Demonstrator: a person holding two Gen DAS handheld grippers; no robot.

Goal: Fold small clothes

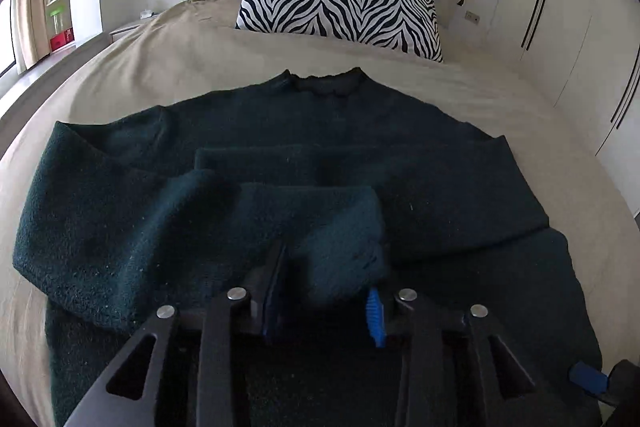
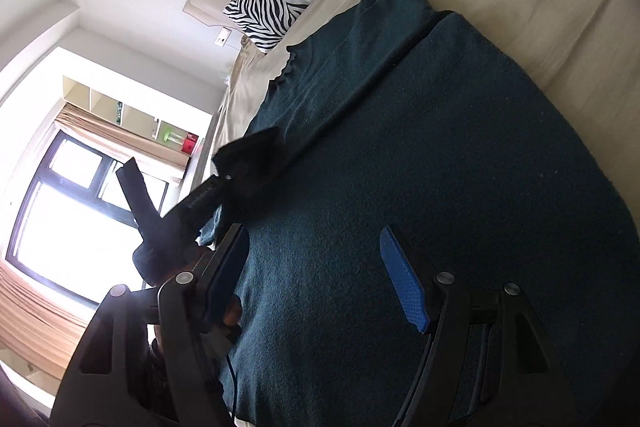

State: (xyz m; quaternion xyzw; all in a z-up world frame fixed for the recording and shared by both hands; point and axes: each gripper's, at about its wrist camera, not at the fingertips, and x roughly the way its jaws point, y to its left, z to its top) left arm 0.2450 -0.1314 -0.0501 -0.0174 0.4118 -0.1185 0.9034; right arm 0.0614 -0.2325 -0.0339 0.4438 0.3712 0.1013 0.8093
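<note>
Folding the sleeves of a dark green sweater on the bed

The dark green sweater [image 1: 360,131] lies flat on the bed [image 1: 168,59], neck toward the zebra pillow [image 1: 340,3]. On the left, the left sleeve [image 1: 120,211] is bent across the front, and its cuff [image 1: 344,247] sits between the left tongs [image 1: 322,291]. These tongs are partly open, and the pads do not seem to press on the cuff. I think the sleeve fold is just being let go. On the right, the right tongs [image 2: 316,275] hover wide over the sweater body and hold nothing. Next, I think the tongs need to catch the bottom edge and fold it up toward the neck, keeping both sleeves tucked in.
</note>
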